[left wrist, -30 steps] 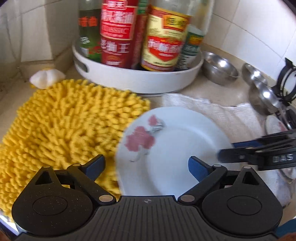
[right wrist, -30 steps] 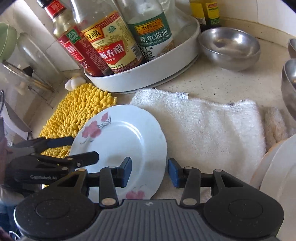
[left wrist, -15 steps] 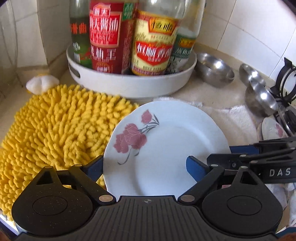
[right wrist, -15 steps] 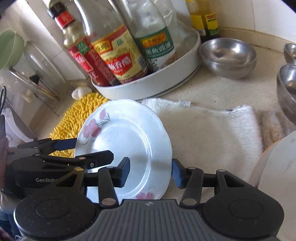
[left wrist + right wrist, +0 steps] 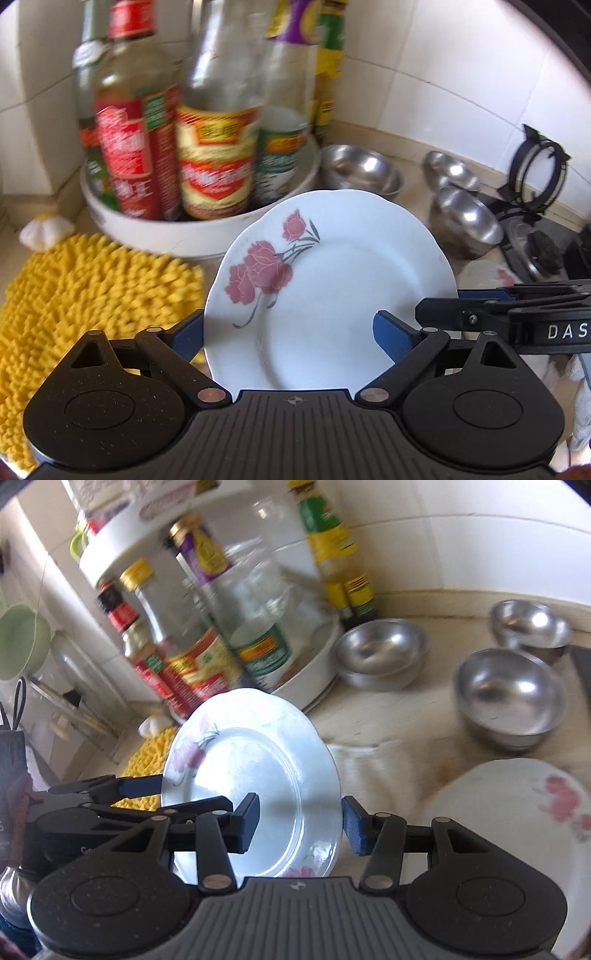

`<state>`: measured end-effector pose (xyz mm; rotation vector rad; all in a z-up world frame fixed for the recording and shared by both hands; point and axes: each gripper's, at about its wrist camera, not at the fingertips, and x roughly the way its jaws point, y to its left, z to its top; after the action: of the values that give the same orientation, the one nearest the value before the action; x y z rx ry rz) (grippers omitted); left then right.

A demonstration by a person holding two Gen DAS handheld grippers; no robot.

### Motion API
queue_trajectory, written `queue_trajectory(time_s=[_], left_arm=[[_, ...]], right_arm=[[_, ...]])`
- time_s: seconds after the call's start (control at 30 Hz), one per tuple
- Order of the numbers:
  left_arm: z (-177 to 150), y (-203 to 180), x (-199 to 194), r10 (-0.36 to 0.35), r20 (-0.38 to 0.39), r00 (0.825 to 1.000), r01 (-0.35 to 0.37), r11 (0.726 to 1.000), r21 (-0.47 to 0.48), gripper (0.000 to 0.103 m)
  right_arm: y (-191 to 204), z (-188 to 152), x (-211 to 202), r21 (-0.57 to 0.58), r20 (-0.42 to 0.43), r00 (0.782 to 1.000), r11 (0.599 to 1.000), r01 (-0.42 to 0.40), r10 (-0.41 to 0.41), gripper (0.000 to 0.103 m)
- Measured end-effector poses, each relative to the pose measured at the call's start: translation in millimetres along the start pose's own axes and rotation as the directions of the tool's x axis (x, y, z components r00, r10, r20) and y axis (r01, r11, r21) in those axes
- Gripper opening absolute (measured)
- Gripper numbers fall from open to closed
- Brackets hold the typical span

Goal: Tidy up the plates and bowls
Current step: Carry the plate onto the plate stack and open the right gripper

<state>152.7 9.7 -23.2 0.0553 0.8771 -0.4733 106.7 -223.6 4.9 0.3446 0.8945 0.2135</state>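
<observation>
A white plate with pink flowers hangs tilted above the counter, held between both grippers. My left gripper spans its near-left part, one blue pad under the left rim and the other on the face. Its jaws are opening slightly with the plate still between them. My right gripper is shut on the plate's right rim, one pad on the face and one behind the edge. The right gripper's fingers reach in from the right in the left wrist view. A second flowered plate lies at the lower right.
Three steel bowls stand on the counter behind. A white round tray full of sauce bottles sits in the tiled corner. Below lie a yellow shaggy mat and a white towel. A gas burner is at the right.
The plate has come up off the mat and towel and tilted, with both grippers rising alongside it. The bottles and bowls now appear farther off and lower.
</observation>
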Motion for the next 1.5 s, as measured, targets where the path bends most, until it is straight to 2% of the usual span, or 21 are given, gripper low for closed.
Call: queue_trajectory(time_s=[0.2, 0.43, 0.77, 1.1, 1.2, 1.27, 1.5], left_arm=[[7, -41, 9, -0.075, -0.006, 0.997, 0.075, 0.995, 0.072, 0.096], [10, -94, 25, -0.154, -0.040, 0.987, 0.158, 0.974, 0.161, 0.097], [1, -153, 52, -0.209, -0.127, 0.970, 0.234, 0.942, 0.239, 0.097], [-1, -174, 70, -0.200, -0.156, 0.967, 0.233, 0.942, 0.241, 0.097], [0, -174, 78, -0.199, -0.172, 0.965, 0.235, 0.946, 0.224, 0.093], [3, -174, 80, -0.207, -0.176, 0.962, 0.242, 0.947, 0.211, 0.090], [24, -169, 73, -0.183, -0.082, 0.980, 0.196, 0.959, 0.205, 0.095]], right_arm=[[-32, -6, -33, 0.062, 0.029, 0.997, 0.995, 0.074, -0.075, 0.056], [-71, -22, -67, 0.149, 0.050, 0.987, 0.978, 0.146, -0.155, 0.056], [-118, -40, -89, 0.237, 0.025, 0.976, 0.950, 0.204, -0.216, 0.056], [-148, -38, -80, 0.241, -0.007, 0.976, 0.947, 0.211, -0.216, 0.056], [-156, -34, -77, 0.238, -0.009, 0.967, 0.939, 0.249, -0.254, 0.056], [-161, -30, -78, 0.243, 0.014, 0.968, 0.940, 0.238, -0.249, 0.056], [-168, -4, -68, 0.204, 0.038, 0.971, 0.953, 0.223, -0.236, 0.056]])
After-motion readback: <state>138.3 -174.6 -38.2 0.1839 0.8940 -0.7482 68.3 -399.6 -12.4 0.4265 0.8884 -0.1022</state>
